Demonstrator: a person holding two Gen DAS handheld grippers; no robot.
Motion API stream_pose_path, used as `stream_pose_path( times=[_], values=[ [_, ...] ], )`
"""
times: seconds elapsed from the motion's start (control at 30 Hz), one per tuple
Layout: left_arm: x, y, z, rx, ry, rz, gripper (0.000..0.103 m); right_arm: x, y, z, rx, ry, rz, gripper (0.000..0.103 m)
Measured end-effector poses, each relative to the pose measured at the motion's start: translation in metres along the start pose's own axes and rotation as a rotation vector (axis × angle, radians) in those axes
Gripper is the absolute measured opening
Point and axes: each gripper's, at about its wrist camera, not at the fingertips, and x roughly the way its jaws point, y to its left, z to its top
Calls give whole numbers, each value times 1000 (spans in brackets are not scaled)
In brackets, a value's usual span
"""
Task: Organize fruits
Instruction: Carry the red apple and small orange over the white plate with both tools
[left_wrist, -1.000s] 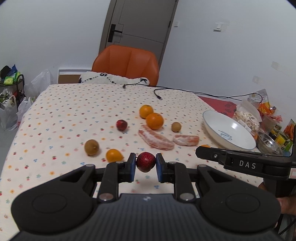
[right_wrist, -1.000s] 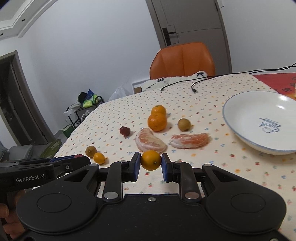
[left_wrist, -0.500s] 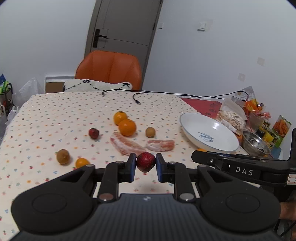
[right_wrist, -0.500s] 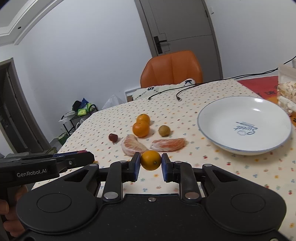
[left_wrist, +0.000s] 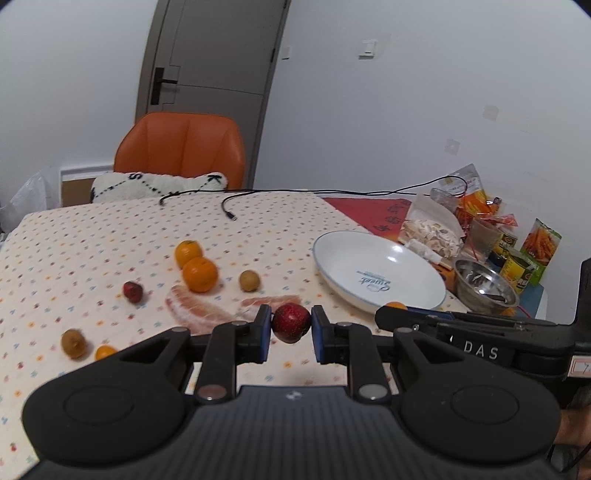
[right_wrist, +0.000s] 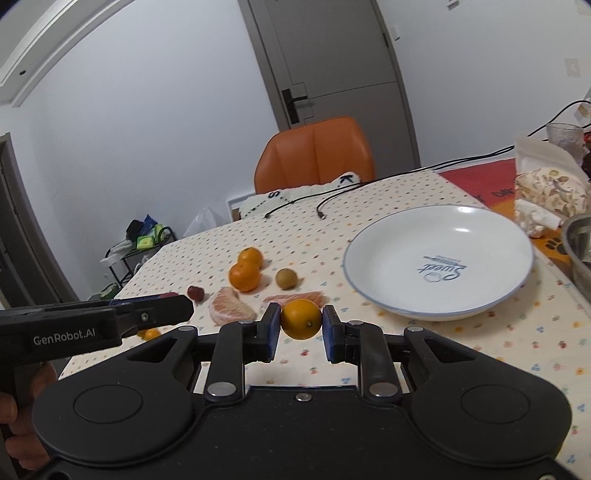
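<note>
My left gripper (left_wrist: 291, 329) is shut on a dark red fruit (left_wrist: 291, 322), held above the patterned tablecloth. My right gripper (right_wrist: 300, 325) is shut on a small orange fruit (right_wrist: 301, 319). A white plate (left_wrist: 376, 275) (right_wrist: 439, 258) lies empty ahead and to the right of both. Still on the cloth are two tangerines (left_wrist: 199, 274) (right_wrist: 244, 275), two peeled citrus pieces (left_wrist: 195, 308) (right_wrist: 229, 305), a brown round fruit (left_wrist: 249, 280) (right_wrist: 286, 277), another small red fruit (left_wrist: 133, 291), a second brown fruit (left_wrist: 74, 343) and a small orange one (left_wrist: 105, 352).
Snack bags, cans and a steel bowl (left_wrist: 484, 288) crowd the table's right edge. A black cable (left_wrist: 229, 212) lies at the far side. An orange chair (left_wrist: 181, 147) with a white cushion stands behind the table. A hand (right_wrist: 14, 410) holds the left gripper's handle.
Both grippers have swung right with their fruits, so the plate now sits nearer and more central in each view. The loose fruits have shifted left in view.
</note>
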Motion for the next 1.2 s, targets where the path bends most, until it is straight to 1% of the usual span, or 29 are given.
stream_pose_path(
  times=[0.23, 0.5, 0.97, 1.2],
  values=[
    [19, -20, 13, 19, 0, -35, 21, -6, -18, 4, 17, -22, -30, 23],
    [39, -38, 22, 41, 6, -58, 21, -7, -37, 7, 35, -37, -69, 23],
    [88, -66, 30, 74, 58, -96, 21, 2, -79, 7, 68, -49, -179, 23],
    [115, -74, 29, 75, 92, -102, 21, 9, -97, 6, 90, -43, -199, 23]
  ],
)
